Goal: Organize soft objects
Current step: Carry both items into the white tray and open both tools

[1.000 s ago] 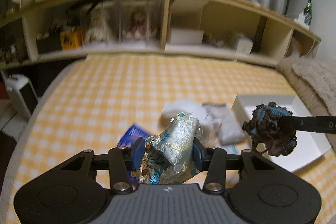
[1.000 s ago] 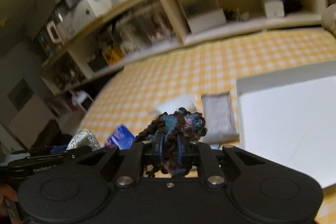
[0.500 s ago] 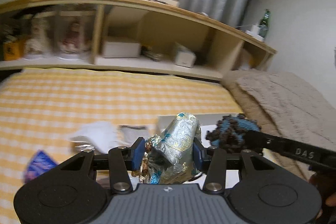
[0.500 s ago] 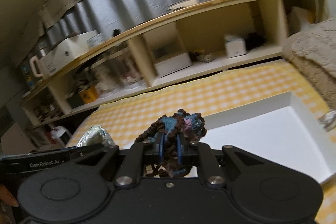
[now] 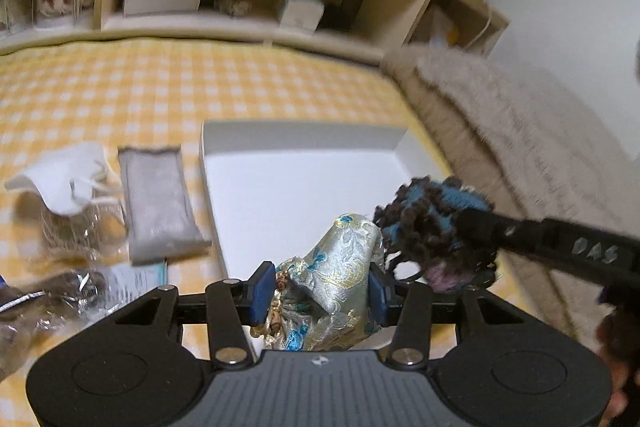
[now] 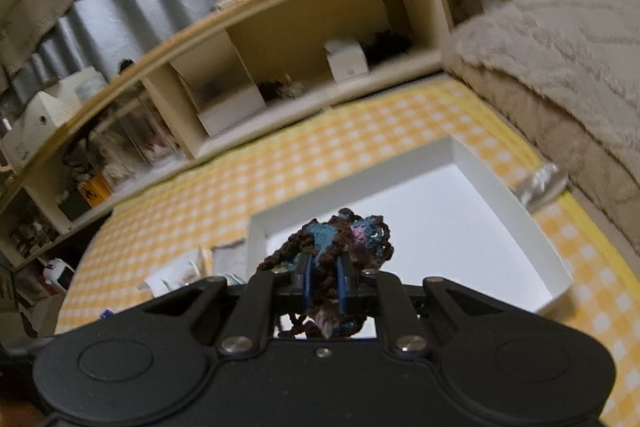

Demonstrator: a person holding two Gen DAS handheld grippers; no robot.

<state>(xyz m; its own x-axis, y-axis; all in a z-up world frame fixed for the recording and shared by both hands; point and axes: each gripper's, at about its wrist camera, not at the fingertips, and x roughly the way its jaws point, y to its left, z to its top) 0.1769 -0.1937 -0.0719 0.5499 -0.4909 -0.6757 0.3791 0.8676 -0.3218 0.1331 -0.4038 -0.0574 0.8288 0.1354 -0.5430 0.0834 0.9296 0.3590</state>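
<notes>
A silver brocade pouch is pinched between the left gripper's jaws, and a crocheted yarn piece is clamped by the right gripper. Both are held above the white tray on the checked cloth.

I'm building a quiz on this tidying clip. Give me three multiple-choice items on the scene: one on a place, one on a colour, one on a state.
1. Where does the grey pouch lie?
A. inside the white box
B. on the checked cloth left of the white box
C. on the shelf

2. What colour is the checked cloth?
A. yellow and white
B. red and white
C. green and black

3. What does the right gripper hold?
A. nothing
B. a bottle
C. a crocheted yarn piece

Key: B, pouch lies beside the box's left wall; A, yellow-white checks; C, pads pinch the yarn.
</notes>
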